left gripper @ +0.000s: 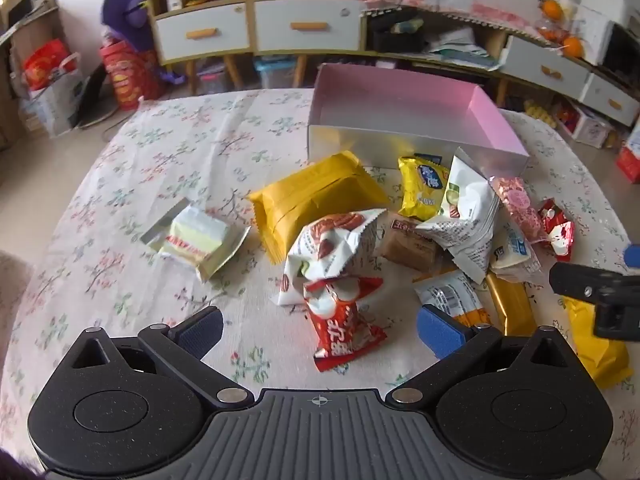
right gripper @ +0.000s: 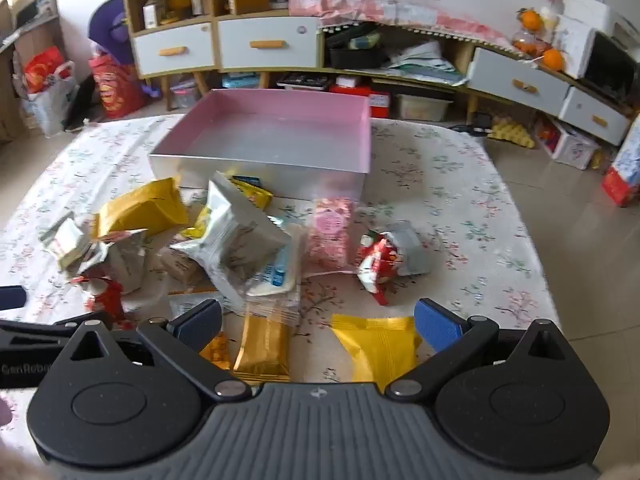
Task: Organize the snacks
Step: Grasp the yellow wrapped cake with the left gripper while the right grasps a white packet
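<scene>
A pile of snack packets lies on a floral tablecloth in front of a pink-lined box (left gripper: 496,116) (right gripper: 360,136) that looks empty. My left gripper (left gripper: 320,330) is open, low over the table, with a red packet (left gripper: 344,332) between its fingers and a white-and-red nut bag (left gripper: 332,248) just beyond. A large yellow packet (left gripper: 316,196) and a pale wafer packet (left gripper: 196,240) lie to the left. My right gripper (right gripper: 318,326) is open above a gold packet (right gripper: 264,348) and a yellow packet (right gripper: 376,348). A white bag (right gripper: 236,240), a pink packet (right gripper: 330,232) and a red candy packet (right gripper: 378,260) lie ahead.
The table (left gripper: 160,152) stands in a living room with white-drawer cabinets (left gripper: 256,28) behind and a tiled floor (right gripper: 580,240) to the right. The right gripper's body (left gripper: 600,296) shows at the right edge of the left wrist view.
</scene>
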Motion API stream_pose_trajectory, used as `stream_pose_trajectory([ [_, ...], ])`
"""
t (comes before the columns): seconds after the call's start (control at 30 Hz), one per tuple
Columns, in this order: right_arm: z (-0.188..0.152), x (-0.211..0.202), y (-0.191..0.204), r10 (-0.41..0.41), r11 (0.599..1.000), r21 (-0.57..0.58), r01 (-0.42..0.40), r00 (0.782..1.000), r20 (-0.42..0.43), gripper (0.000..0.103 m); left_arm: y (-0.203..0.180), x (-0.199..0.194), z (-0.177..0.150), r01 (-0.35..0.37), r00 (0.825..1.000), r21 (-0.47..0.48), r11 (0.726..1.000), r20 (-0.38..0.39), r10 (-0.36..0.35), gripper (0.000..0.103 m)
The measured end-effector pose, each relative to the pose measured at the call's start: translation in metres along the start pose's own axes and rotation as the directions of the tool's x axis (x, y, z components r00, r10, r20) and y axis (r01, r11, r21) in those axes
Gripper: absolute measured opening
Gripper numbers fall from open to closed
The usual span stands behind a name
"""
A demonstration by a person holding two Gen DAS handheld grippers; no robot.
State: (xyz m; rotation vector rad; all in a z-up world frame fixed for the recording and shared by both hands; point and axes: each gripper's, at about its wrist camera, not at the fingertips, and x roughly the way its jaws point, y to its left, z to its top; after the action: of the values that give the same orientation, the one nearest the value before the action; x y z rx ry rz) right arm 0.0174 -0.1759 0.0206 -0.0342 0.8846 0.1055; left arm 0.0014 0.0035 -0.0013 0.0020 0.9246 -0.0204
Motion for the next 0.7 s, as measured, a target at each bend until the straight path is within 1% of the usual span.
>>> stream_pose_trajectory([
  [0.13, 0.004, 0.003, -0.005, 0.053, 0.998, -0.031, -0.052, 0.999, 0.010, 0.103, 0.007, 0.008, 0.006, 0.058, 0.998, 0.061, 0.996, -0.017, -0.057, 0.103],
  [0.23, 0.008, 0.013, -0.010, 0.093, 0.996, -0.012, -0.094, 0.996, -0.016, 0.103, 0.021, 0.008, 0.011, 0.093, 0.995, 0.060, 0.994, -0.023, -0.092, 0.103],
  [0.33, 0.013, 0.021, -0.011, 0.140, 0.990, 0.015, -0.139, 0.990, -0.033, 0.100, 0.036, 0.009, 0.016, 0.086, 0.996, 0.058, 0.995, -0.010, -0.086, 0.102],
  [0.37, 0.014, 0.023, -0.011, 0.157, 0.987, 0.026, -0.156, 0.987, -0.036, 0.099, 0.040, 0.010, 0.020, 0.057, 0.998, 0.072, 0.996, 0.007, -0.058, 0.102],
  [0.43, 0.018, 0.025, -0.011, 0.208, 0.977, 0.063, -0.205, 0.977, -0.042, 0.095, 0.052, 0.014, 0.025, 0.042, 0.999, 0.067, 0.997, -0.006, -0.042, 0.101],
  [0.5, 0.021, 0.028, -0.011, 0.267, 0.960, 0.103, -0.261, 0.963, -0.045, 0.092, 0.064, 0.020, 0.031, 0.052, 0.999, 0.046, 0.998, -0.014, -0.051, 0.101],
  [0.53, 0.023, 0.029, -0.011, 0.290, 0.952, 0.121, -0.283, 0.956, -0.044, 0.090, 0.069, 0.024, 0.034, 0.063, 0.998, 0.036, 0.997, -0.012, -0.062, 0.099],
  [0.6, 0.026, 0.033, -0.010, 0.328, 0.935, 0.157, -0.317, 0.944, -0.046, 0.083, 0.074, 0.031, 0.039, 0.079, 0.997, 0.031, 0.996, -0.010, -0.079, 0.096],
  [0.7, 0.029, 0.038, -0.010, 0.357, 0.917, 0.205, -0.341, 0.933, -0.043, 0.076, 0.073, 0.039, 0.047, 0.126, 0.992, 0.062, 0.990, 0.006, -0.127, 0.093],
])
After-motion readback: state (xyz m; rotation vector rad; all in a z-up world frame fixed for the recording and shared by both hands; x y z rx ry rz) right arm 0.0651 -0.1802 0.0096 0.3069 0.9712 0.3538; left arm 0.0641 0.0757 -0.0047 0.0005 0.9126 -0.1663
